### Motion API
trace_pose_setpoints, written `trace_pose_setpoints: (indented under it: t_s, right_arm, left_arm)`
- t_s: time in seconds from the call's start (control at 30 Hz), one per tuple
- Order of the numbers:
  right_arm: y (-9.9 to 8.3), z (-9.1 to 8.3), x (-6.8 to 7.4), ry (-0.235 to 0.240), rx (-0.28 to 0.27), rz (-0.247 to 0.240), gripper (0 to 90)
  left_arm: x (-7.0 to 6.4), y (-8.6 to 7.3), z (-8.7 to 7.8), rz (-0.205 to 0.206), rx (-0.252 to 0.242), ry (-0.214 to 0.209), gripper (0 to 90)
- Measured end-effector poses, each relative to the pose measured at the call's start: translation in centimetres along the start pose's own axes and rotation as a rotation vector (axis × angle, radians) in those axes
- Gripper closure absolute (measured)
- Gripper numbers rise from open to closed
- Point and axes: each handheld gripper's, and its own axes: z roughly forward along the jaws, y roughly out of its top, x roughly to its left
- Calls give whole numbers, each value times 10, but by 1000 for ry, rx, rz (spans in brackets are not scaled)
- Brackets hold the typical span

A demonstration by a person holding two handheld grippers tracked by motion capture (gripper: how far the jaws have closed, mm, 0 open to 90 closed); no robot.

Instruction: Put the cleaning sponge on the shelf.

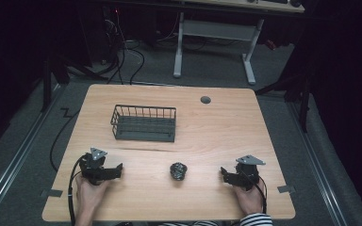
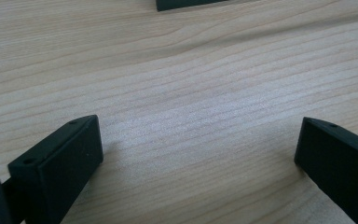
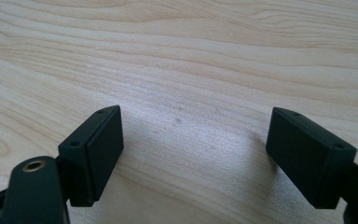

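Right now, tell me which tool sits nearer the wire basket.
Left. The left tool rests on the table just in front of the wire basket, near its left end. The right tool lies well off to the basket's right and nearer the person.

Dim dark surroundings, evenly lit table (image 1: 217, 127), soft close-ups

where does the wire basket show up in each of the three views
High view: the wire basket stands upper left of centre on the table, beyond the left gripper.
Left gripper view: a dark strip at the top edge, right of centre, is probably its base.
Right gripper view: not in it; bare wood lies between the open jaws.
Shared landmark: the light wood grain of the table.
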Motion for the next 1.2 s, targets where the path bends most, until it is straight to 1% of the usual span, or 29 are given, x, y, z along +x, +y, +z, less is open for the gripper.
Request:
trace_pose_setpoints:
  t_s: [0.2,0.23,0.37,0.67,0.83,0.97,1.2]
  right_arm:
    - [0,0,0,-1,2,5,192]
    - [0,0,0,0,0,4,194]
    - [0,0,0,0,0,2,194]
    - [0,0,0,0,0,4,195]
    - [0,0,0,1,0,5,195]
    - [0,0,0,1,0,5,195]
    - [0,0,0,1,-1,2,196]
  left_arm:
    - [2,-1,-2,3,-2,-5,48]
    - [3,-2,-4,1,-11,-4,80]
    - [7,-2,-6,-5,-14,-21,123]
    - [11,0,-6,0,-11,-50,149]
    - [15,1,-7,-8,-3,-71,151]
    - [18,6,-9,-10,6,-92,153]
    - [22,21,-17,-7,-13,-101,165]
